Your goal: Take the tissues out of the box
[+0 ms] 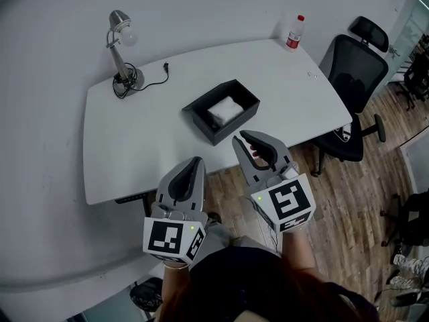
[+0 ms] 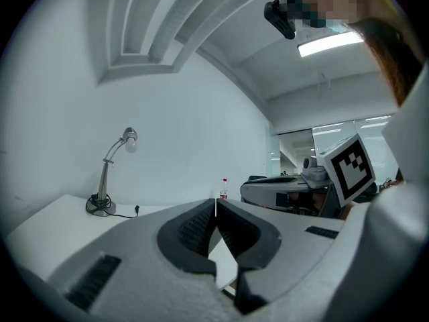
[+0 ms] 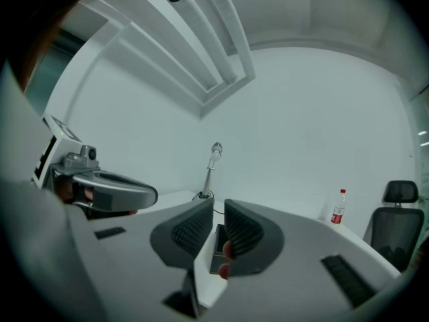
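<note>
An open black box (image 1: 203, 123) sits near the middle of the white table (image 1: 134, 139), with a white pack of tissues (image 1: 225, 109) lying inside it. Both grippers hover off the table's near edge, pointing level toward the box. My left gripper (image 1: 196, 160) is below and left of the box, its jaws shut with nothing between them (image 2: 215, 206). My right gripper (image 1: 243, 139) is closer, just short of the box's near corner. Its jaws stand a little apart and empty (image 3: 218, 210); a sliver of the box (image 3: 216, 242) shows through the gap.
A silver desk lamp (image 1: 120, 49) with a black cord stands at the table's far left. A red-capped bottle (image 1: 295, 32) stands at the far right edge. A black office chair (image 1: 354, 69) is to the table's right, on the wooden floor (image 1: 348, 206).
</note>
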The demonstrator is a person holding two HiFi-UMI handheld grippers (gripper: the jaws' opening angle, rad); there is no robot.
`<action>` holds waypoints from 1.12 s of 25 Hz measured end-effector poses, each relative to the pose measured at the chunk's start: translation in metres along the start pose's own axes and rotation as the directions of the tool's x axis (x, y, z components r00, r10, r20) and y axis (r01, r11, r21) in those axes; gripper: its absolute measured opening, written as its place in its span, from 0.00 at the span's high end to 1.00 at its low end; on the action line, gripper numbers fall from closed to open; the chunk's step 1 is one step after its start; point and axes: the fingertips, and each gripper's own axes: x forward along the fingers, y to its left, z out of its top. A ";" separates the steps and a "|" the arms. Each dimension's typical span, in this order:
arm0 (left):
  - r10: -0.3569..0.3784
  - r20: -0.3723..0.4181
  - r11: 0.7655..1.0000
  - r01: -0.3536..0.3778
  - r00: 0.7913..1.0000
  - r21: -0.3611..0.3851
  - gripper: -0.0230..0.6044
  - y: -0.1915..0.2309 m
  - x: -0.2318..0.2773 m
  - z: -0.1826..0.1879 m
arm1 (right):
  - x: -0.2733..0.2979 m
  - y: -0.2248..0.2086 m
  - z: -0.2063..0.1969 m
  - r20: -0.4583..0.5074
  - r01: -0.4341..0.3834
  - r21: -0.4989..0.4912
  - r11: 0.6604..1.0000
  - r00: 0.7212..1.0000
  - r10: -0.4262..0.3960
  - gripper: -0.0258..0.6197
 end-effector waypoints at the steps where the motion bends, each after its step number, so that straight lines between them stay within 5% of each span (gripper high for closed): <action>1: 0.000 0.001 1.000 0.000 1.000 -0.002 0.92 0.002 0.003 0.000 | 0.004 -0.001 -0.001 -0.007 -0.004 -0.003 1.000 1.000 0.004 0.86; 28: -0.045 -0.039 0.997 0.043 0.998 -0.069 0.92 0.061 0.067 -0.023 | 0.096 -0.029 -0.061 -0.244 -0.029 -0.051 0.998 0.970 0.016 0.66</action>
